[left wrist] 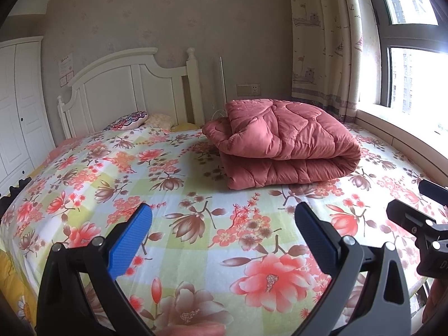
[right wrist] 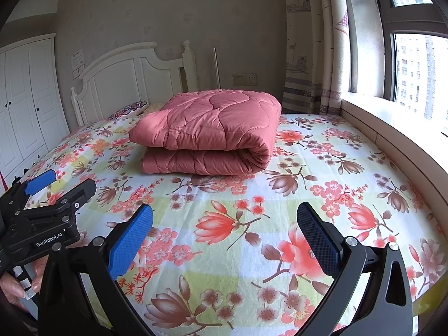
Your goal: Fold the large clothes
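With quilt (right wrist: 207, 131) lying folded on bed (right wrist: 252, 224): fold step judged complete; left gripper (left wrist: 224, 224) and right gripper (right wrist: 224, 224) jaws wide, empty; next, check edges, withdraw.

Black left gripper (left wrist: 222, 232), right gripper (right wrist: 224, 232): blue textured pads, silver screws, white "GenRobot.AI" lettering.

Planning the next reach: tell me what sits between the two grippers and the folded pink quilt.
Nothing visible does. Only bare floral bedsheet lies between the open left gripper, the open right gripper and the pink quilt. The pillows sit off by the headboard, clear of that path.
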A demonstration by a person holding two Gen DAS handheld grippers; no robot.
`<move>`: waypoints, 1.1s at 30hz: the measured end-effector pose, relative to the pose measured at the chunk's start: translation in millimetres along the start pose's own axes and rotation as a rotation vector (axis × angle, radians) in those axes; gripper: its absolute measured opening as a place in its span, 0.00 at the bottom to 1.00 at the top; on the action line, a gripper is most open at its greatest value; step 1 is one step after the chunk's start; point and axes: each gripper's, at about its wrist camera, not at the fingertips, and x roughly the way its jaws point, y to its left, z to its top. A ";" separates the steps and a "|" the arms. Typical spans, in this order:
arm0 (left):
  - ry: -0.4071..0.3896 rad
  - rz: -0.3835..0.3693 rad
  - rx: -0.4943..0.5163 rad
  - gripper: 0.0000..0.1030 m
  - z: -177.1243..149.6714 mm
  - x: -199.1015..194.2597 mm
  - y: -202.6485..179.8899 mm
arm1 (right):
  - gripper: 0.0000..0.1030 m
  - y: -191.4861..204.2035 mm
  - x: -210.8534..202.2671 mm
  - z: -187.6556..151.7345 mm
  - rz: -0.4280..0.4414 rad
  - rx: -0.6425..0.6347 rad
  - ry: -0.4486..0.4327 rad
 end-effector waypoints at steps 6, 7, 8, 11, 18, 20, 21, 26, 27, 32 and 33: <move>-0.022 0.003 0.001 0.98 4.4 -9.6 3.1 | 0.96 3.8 -4.6 2.7 0.007 -0.010 -0.009; -0.026 0.003 0.002 0.98 5.2 -10.9 3.4 | 0.96 4.3 -5.6 3.2 0.008 -0.012 -0.011; -0.029 0.004 0.002 0.98 5.5 -12.6 3.8 | 0.96 5.7 -7.1 3.6 0.009 -0.014 -0.013; -0.041 0.005 0.003 0.98 6.5 -17.1 6.0 | 0.96 8.6 -10.3 5.3 0.012 -0.021 -0.020; -0.061 0.006 0.007 0.98 7.3 -24.6 8.9 | 0.96 17.4 -16.1 7.1 0.020 -0.043 -0.030; -0.061 0.008 0.006 0.98 7.3 -24.7 8.2 | 0.96 18.7 -15.5 7.2 0.022 -0.046 -0.028; -0.061 0.007 0.005 0.98 7.2 -24.8 8.5 | 0.96 19.2 -15.2 7.1 0.023 -0.047 -0.027; -0.060 0.007 0.006 0.98 7.1 -24.5 8.2 | 0.96 20.2 -13.6 6.4 0.026 -0.049 -0.022; -0.060 0.007 0.007 0.98 7.1 -24.5 8.0 | 0.96 19.9 -13.4 6.3 0.026 -0.049 -0.021; -0.059 0.007 0.009 0.98 6.7 -24.8 7.5 | 0.96 18.9 -14.0 5.8 0.026 -0.046 -0.021; -0.057 0.005 0.009 0.98 6.3 -24.8 7.9 | 0.96 19.1 -14.1 5.7 0.026 -0.045 -0.022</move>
